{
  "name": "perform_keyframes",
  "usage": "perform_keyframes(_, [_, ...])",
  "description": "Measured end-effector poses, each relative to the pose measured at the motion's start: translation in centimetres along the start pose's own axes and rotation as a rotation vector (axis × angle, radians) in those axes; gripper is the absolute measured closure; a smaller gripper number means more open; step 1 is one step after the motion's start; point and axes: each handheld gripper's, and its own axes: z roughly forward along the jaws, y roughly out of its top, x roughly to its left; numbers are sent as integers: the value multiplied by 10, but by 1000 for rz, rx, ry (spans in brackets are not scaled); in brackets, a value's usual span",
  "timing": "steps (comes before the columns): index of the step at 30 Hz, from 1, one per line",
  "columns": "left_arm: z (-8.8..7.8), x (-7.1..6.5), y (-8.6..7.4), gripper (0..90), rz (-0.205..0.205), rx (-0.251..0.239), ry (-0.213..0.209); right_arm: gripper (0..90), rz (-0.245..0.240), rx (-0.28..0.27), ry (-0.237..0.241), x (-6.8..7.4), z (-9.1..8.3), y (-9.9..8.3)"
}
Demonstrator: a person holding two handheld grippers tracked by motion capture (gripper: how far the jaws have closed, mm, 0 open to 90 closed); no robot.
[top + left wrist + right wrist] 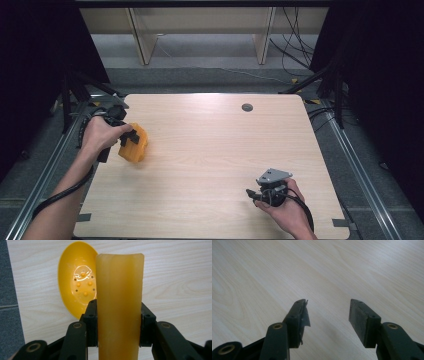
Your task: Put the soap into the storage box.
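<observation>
A tall amber, soap-like block (120, 285) stands upright between the pads of my left gripper (118, 303), which is shut on its sides. Just behind the block, on the tabletop, lies a yellow oval dish (75, 285) with small bumps and holes in its bottom. In the high view the left gripper (122, 135) is at the table's left edge, and the yellow-orange dish (136, 144) is at its tip. My right gripper (252, 194) (328, 308) rests near the front right of the table, open, with bare wood between its fingers.
The light wooden table (215, 150) has a round grey grommet (247, 107) near its far edge. Metal rails (350, 150) run along both sides. Cables (295, 45) and wooden furniture legs (142, 40) lie on the floor beyond.
</observation>
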Motion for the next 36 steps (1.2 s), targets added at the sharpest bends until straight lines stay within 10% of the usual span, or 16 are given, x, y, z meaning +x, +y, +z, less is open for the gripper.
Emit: perform_keyframes(36, [19, 23, 29, 605, -102, 25, 38, 482, 0, -8, 4, 1, -1, 1])
